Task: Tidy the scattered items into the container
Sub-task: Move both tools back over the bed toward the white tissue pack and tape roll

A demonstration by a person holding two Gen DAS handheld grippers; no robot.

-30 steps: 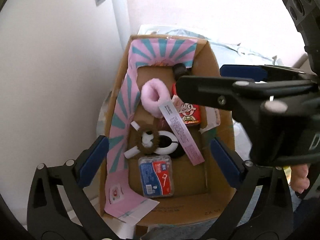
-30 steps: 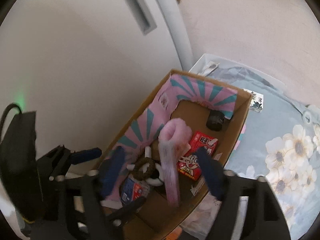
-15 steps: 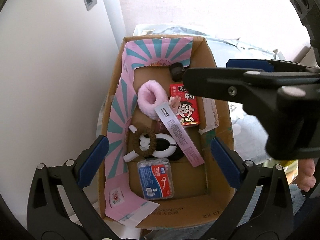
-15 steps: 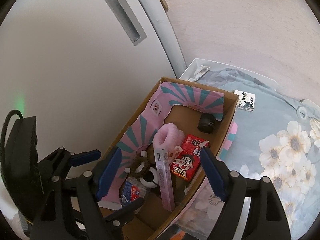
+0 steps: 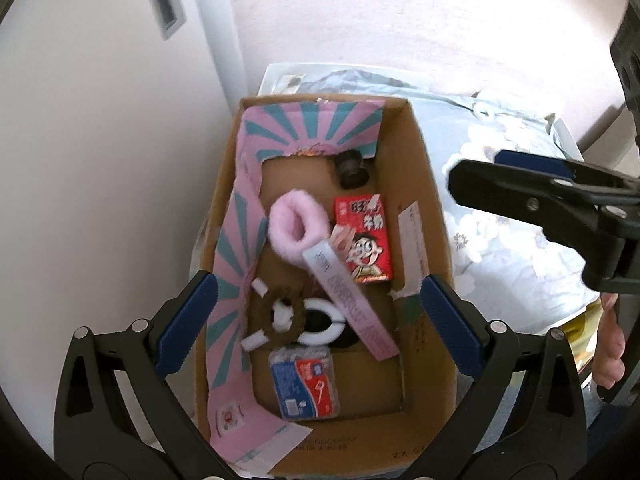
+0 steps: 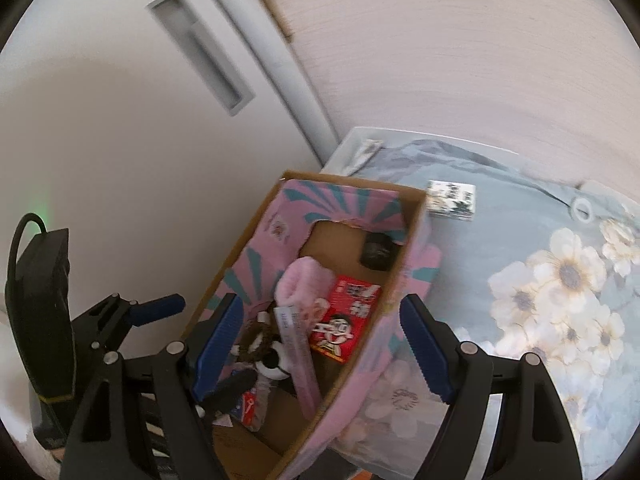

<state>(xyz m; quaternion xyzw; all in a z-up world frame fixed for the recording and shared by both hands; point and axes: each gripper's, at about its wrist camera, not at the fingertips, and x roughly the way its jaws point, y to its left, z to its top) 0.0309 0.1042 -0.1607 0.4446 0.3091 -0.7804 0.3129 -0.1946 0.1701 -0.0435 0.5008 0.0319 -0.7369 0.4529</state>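
I hold my left tongs (image 5: 316, 316) over the cardboard box (image 5: 428, 208), and their blue tips stand wide apart with nothing between them. My right tongs (image 6: 320, 344) are wide apart too and hold nothing. The box sits at the edge of a bed with a flowery blue cover (image 6: 520, 300), right next to a white door (image 6: 120, 140). Inside the box I see a fluffy pink hair band (image 5: 294, 228) and a red snack pack (image 5: 364, 236) with a funny face on it, side by side. A long pink paper strip (image 5: 348, 292) leans across them. Near it lies a brown hair tie (image 5: 284, 314) on top of a black and white thing (image 5: 324, 320). Closer to me is a little pack of floss picks (image 5: 306, 382). At the far end of the box is a small black thing (image 5: 350, 168). One small white pack with black marks (image 6: 452, 200) lies outside the box, on the bed cover just past its far corner.
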